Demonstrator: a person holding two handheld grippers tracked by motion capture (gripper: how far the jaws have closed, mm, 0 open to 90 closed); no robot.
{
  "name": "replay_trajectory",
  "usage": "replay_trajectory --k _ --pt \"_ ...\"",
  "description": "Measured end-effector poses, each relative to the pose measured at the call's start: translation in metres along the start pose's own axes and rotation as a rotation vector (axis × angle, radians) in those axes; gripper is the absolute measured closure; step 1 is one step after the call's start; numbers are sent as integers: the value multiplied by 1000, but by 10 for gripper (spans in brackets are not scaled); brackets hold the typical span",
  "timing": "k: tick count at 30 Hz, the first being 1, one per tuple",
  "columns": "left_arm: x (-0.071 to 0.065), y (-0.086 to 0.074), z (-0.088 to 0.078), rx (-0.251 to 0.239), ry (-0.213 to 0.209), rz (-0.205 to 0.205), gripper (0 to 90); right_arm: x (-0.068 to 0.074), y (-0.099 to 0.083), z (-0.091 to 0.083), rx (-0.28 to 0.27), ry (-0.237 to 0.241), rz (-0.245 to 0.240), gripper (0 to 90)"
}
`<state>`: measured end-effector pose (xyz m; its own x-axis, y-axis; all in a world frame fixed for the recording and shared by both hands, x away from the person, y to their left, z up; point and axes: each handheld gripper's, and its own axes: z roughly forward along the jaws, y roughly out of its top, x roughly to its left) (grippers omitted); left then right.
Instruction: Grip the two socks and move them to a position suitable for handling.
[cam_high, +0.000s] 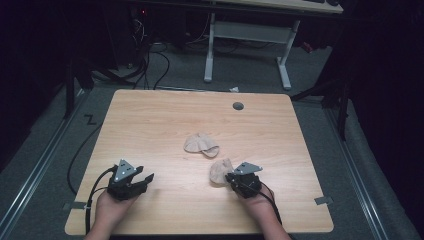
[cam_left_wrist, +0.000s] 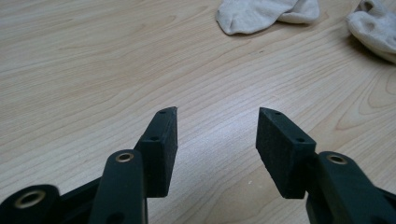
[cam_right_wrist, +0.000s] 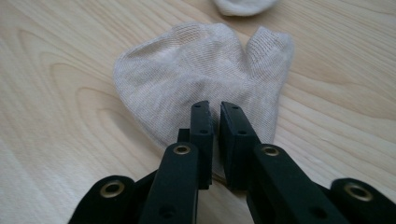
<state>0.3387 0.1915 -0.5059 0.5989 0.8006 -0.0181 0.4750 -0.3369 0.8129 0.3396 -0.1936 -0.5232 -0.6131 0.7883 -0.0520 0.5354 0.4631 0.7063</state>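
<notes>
From the high view, the person's two hands come in nearest, each holding a claw. The left claw (cam_high: 146, 178) sits low on the wooden table (cam_high: 150, 120) with its jaws spread wide and nothing between them. The right claw (cam_high: 229, 176) touches the edge of a beige sock (cam_high: 220, 171), which lies just ahead of it. A second sock (cam_high: 201, 144) lies a bit farther out, ahead of the right claw and to its left, apart from the first sock.

In the left gripper view, the two black jaws rise up close and stand wide apart over bare wood. Far ahead of the left claw (cam_left_wrist: 217, 112) lies the second sock (cam_left_wrist: 266, 14), and the first sock (cam_left_wrist: 373, 28) peeks in far ahead and to the right.

In the right gripper view, the jaws are nearly closed, with just a thin gap. The right claw (cam_right_wrist: 215, 106) pinches the near edge of the sock (cam_right_wrist: 187, 65), which lies flat and spreads out ahead of it. A bit of the other sock (cam_right_wrist: 243, 5) shows far ahead.

I think the step now is grabbing the first sock. Next, the right claw likely needs to keep its pinch tight and lift or pull the sock toward the other one, while the left claw reaches ahead to help.
</notes>
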Motion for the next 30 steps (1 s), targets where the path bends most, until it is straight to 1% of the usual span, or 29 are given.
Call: replay_trajectory --k 2,3,5,6,7,9,10,12,13,14,15,16,17,20,23,30 --pt "-2 0 1 0 -3 2 489 6 2 1 1 13 -20 841" --pt "-2 0 1 0 -3 2 489 6 2 1 1 13 -20 841" --pt "-2 0 1 6 -4 9 488 14 4 3 -2 26 -42 840" --pt "-3 0 1 7 -3 9 488 16 5 4 -2 32 -45 840" --pt "-4 0 1 7 -5 11 488 22 6 5 -2 43 -62 840" --pt "-4 0 1 5 -8 15 488 28 8 6 -3 53 -76 840" --pt "-4 0 1 5 -8 15 487 28 8 6 -3 53 -76 840" --pt "-4 0 1 2 -10 13 487 35 9 8 -12 63 -98 839" --pt "-4 0 1 2 -10 13 487 42 10 8 -9 80 -103 839" --pt "-4 0 1 2 -10 13 487 42 10 8 -9 80 -103 839" --pt "-4 0 1 6 -11 15 487 48 11 9 -12 91 -121 838" --pt "-4 0 1 6 -11 15 487 48 11 9 -12 91 -121 838" --pt "-4 1 2 5 -11 16 487 52 12 10 -13 91 -138 836" --pt "-5 1 1 7 -13 18 487 54 13 10 -12 90 -149 835" --pt "-5 1 2 8 -14 19 487 54 13 11 -16 94 -139 830" --pt "-4 1 2 6 -12 16 487 53 13 11 -14 92 -141 815"
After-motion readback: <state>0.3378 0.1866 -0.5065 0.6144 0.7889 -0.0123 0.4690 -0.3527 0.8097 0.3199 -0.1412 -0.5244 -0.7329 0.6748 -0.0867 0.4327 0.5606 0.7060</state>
